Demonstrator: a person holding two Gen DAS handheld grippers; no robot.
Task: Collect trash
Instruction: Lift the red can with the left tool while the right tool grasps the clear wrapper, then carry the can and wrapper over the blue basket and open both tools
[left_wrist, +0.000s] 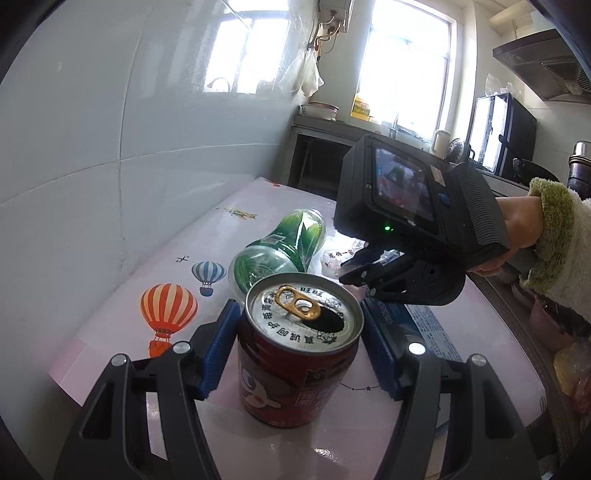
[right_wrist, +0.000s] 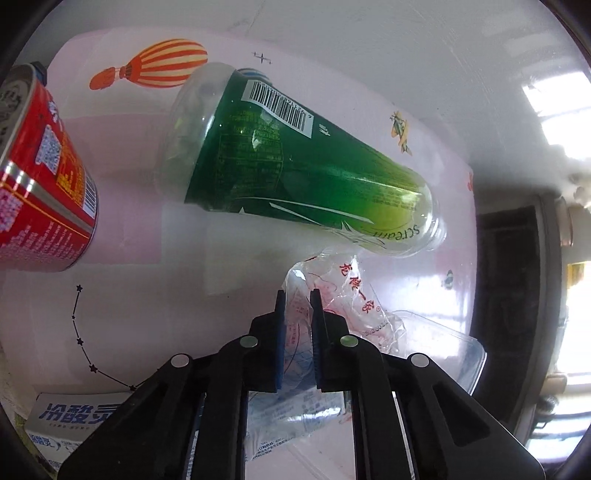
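A red drink can (left_wrist: 295, 373) with an opened gold tab stands on the balloon-print tablecloth (left_wrist: 122, 258). My left gripper (left_wrist: 301, 347) has its blue pads against both sides of it; the can (right_wrist: 40, 177) also shows in the right wrist view at the left. Behind it a green-labelled clear bottle (left_wrist: 284, 247) lies on its side, the bottle (right_wrist: 303, 162) without a cap. My right gripper (right_wrist: 297, 295) points down just in front of the bottle, shut on a crumpled clear plastic wrapper (right_wrist: 354, 291) with red print. A person's hand in a fluffy sleeve holds the right gripper (left_wrist: 351, 271).
A blue and white carton (right_wrist: 74, 417) lies near the can, and a clear plastic tray (right_wrist: 443, 347) lies under the wrapper. A tiled wall (left_wrist: 92, 147) runs along the table's left. A steel counter (left_wrist: 321, 129), a black appliance (left_wrist: 506, 133) and a window stand beyond.
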